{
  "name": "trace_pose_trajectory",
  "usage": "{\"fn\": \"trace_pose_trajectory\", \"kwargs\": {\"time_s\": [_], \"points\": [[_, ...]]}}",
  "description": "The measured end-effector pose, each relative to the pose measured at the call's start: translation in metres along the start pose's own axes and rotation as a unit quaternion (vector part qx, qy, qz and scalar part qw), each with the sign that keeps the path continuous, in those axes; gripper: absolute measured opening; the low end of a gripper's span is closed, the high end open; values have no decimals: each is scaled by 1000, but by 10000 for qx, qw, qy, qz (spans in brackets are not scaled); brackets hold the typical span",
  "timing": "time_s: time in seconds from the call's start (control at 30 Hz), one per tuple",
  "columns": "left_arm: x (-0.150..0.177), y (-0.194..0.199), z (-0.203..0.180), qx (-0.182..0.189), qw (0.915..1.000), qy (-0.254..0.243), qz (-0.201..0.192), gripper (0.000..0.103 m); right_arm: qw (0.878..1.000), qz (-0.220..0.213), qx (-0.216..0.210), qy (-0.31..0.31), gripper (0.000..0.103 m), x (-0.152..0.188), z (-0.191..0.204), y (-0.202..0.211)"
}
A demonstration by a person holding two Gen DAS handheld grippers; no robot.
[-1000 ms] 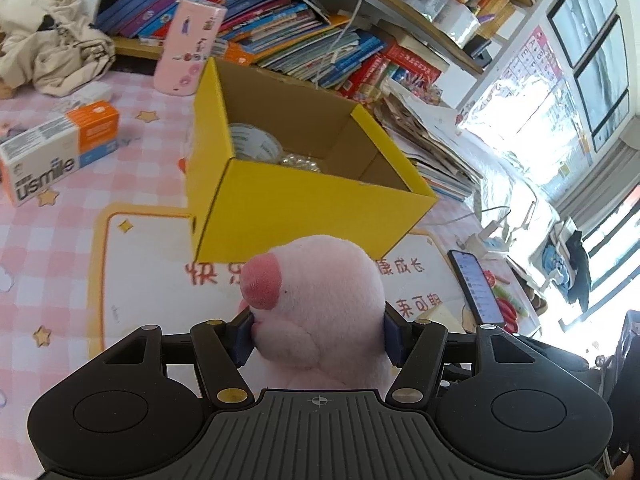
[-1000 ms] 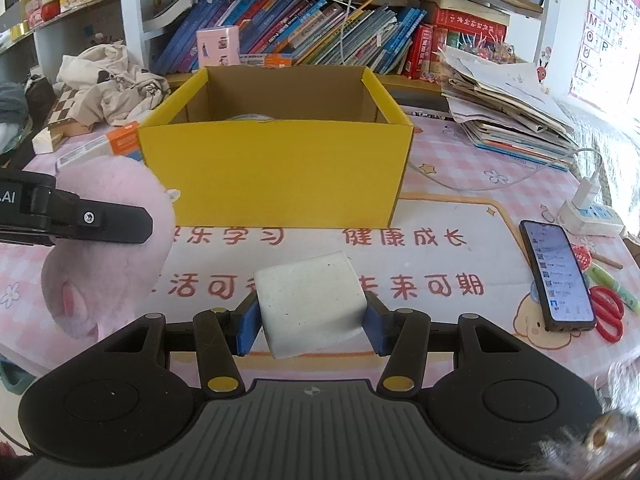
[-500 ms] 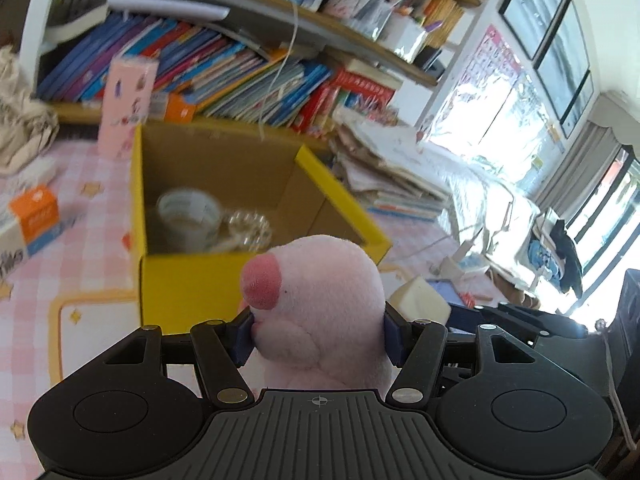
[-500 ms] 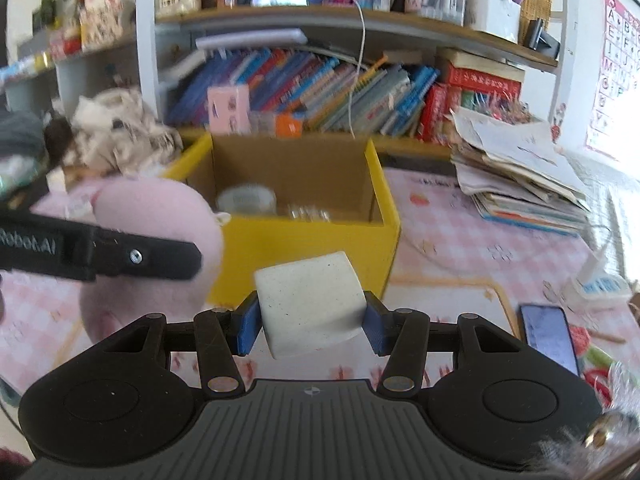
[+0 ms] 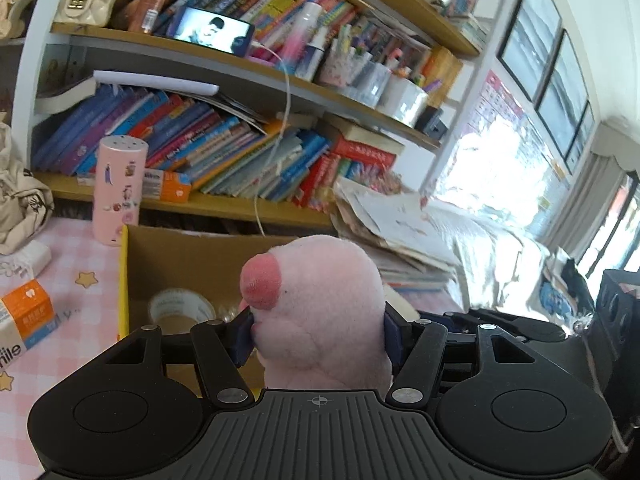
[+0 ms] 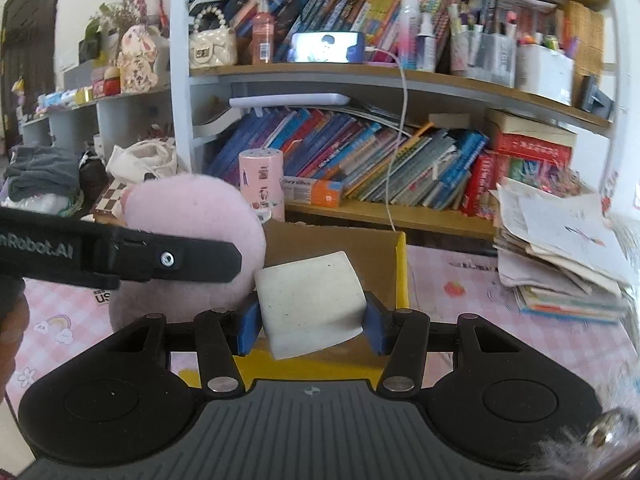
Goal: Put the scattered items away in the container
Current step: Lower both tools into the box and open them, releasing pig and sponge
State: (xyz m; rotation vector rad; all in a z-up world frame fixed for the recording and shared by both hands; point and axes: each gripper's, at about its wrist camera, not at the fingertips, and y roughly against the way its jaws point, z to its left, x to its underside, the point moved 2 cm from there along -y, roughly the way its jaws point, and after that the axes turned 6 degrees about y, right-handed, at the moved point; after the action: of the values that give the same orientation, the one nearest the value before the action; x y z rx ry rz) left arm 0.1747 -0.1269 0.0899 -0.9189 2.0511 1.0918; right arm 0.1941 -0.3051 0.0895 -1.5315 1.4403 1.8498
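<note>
My left gripper is shut on a pink plush toy and holds it over the open yellow cardboard box. A tape roll lies inside the box. My right gripper is shut on a white foam block and holds it over the same box, near its right wall. In the right wrist view the plush toy and the left gripper's finger sit just left of the block.
A pink cylinder stands behind the box. An orange and white carton lies on the pink checked tablecloth at left. A bookshelf runs behind. A stack of papers lies at right.
Both grippers have risen and moved forward with their loads, from in front of the box to over its opening. The view has tilted up toward the shelves.
</note>
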Motion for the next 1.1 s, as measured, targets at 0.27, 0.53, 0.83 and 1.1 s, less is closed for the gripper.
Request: {"fn": "trace_pose_trajectory", "kwargs": {"time_s": [0.27, 0.53, 0.83, 1.1], "points": [[-18, -24, 13, -432, 9989, 153, -44, 61, 9987, 70, -378, 345, 49, -16, -17, -42], [-21, -57, 32, -969, 9946, 177, 312, 61, 9911, 502, -608, 1068, 49, -20, -27, -91], [-11, -102, 42, -1516, 9801, -579, 1140, 61, 9367, 1111, -882, 3202, 50, -10, -25, -154], [2, -127, 47, -1628, 9677, -905, 1697, 61, 8700, 1317, -1315, 4567, 50, 6, -1, -189]]}}
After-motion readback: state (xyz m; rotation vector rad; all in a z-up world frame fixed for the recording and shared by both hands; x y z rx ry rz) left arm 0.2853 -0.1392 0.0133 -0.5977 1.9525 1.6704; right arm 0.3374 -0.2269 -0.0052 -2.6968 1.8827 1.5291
